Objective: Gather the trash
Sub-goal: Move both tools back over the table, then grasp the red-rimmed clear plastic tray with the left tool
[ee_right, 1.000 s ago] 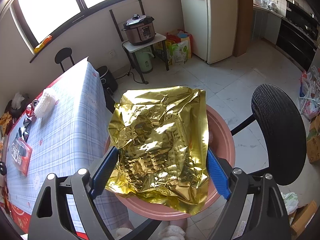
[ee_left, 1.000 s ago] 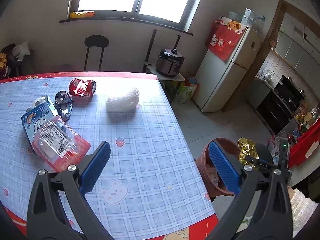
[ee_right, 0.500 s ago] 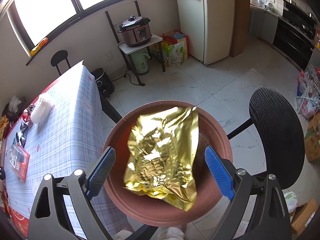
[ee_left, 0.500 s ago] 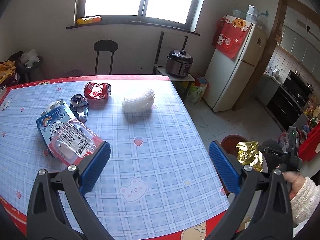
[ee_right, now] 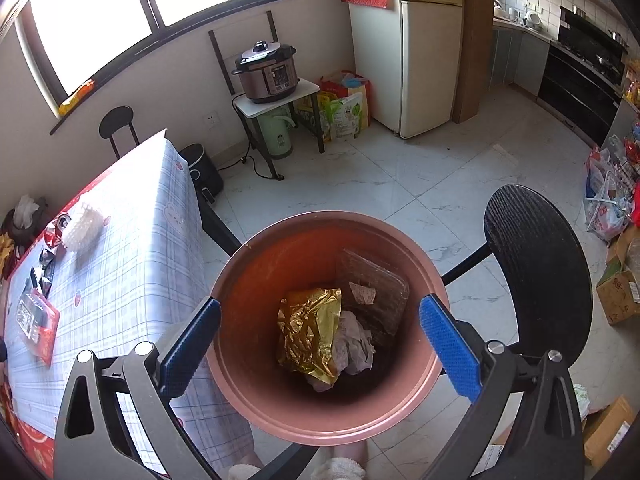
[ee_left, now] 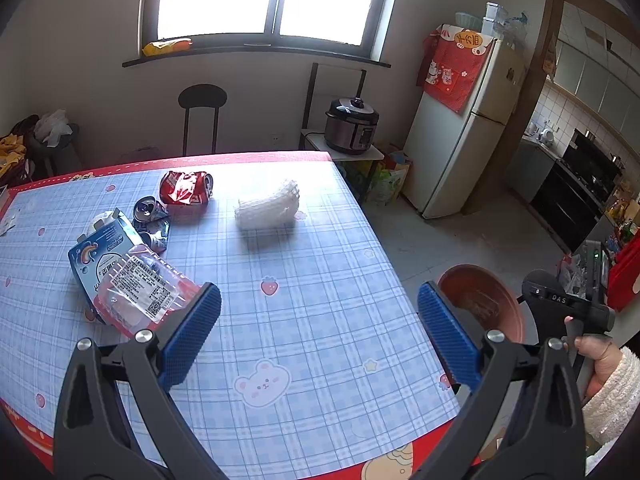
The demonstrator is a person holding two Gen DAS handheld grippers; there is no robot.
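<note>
My right gripper [ee_right: 320,340] is open and empty above the brown trash bin [ee_right: 248,268]. A gold foil wrapper [ee_right: 310,330] lies inside it on crumpled paper and a clear plastic tray. My left gripper [ee_left: 320,332] is open and empty over the blue checked table [ee_left: 304,320]. On the table lie a crushed red can [ee_left: 185,188], a crushed silver can [ee_left: 150,216], a white foam net [ee_left: 267,209], a blue packet [ee_left: 102,248] and a clear red-edged package [ee_left: 140,292]. The bin [ee_left: 480,300] stands off the table's right edge.
A black round stool [ee_right: 536,256] stands right of the bin. A fridge [ee_left: 460,140], a pressure cooker on a small stand [ee_left: 351,124] and bags are beyond the table. A stool [ee_left: 202,98] stands at the far wall. Boxes and bags [ee_right: 616,288] lie on the floor at the right.
My right gripper opened and the gold wrapper dropped out of it into the bin. My left gripper drew back and up from the table, still open.
</note>
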